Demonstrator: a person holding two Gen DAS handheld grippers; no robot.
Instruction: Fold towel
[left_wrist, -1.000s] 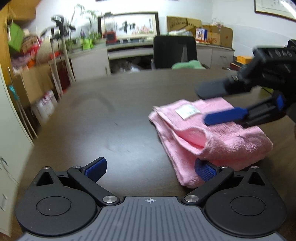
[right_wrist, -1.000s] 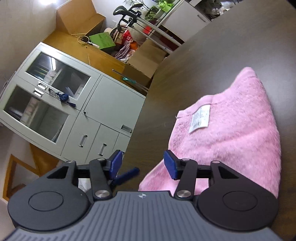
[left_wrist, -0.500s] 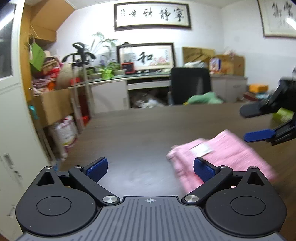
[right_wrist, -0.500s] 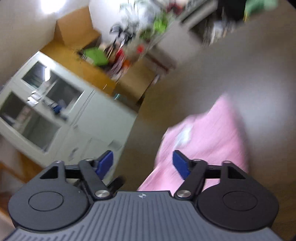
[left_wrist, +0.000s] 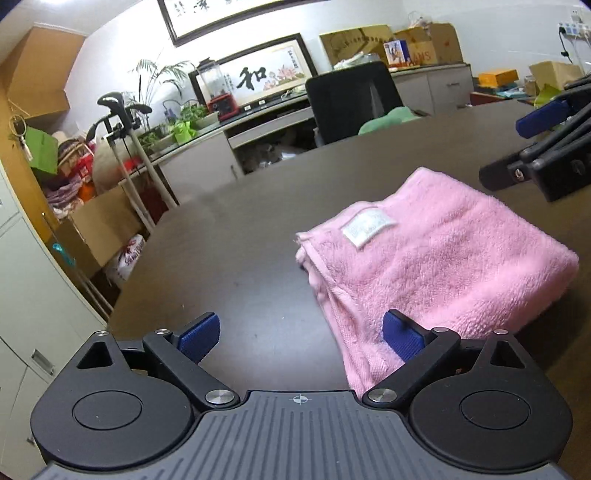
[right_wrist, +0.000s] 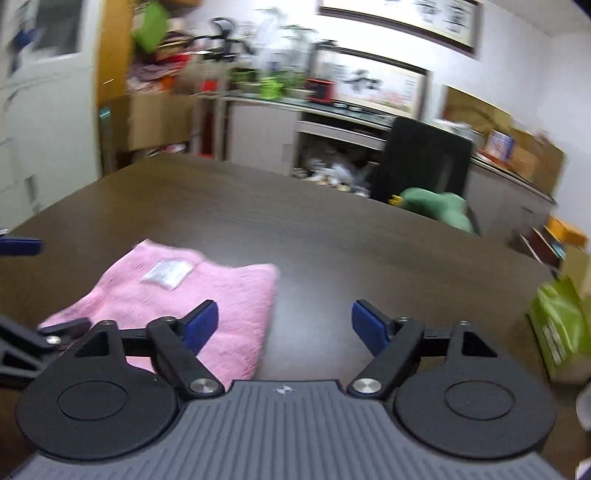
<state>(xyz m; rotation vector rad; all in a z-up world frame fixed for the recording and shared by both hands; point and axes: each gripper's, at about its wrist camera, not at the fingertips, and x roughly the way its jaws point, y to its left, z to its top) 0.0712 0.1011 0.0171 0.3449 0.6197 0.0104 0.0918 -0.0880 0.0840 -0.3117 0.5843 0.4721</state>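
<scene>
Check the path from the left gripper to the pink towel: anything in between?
Nothing visible. The left gripper is open, and only bare dark table lies between it and the folded pink towel, whose near edge sits by its right finger. The right gripper, also open, is off to the side.

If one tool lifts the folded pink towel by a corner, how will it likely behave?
The pink towel looks like soft, thick terry, so it would probably sag and unfold. Its fuzzy nap likely grips the tool's pads rather than slipping. Pushed across the dark table, its stacked layers may bunch.
</scene>
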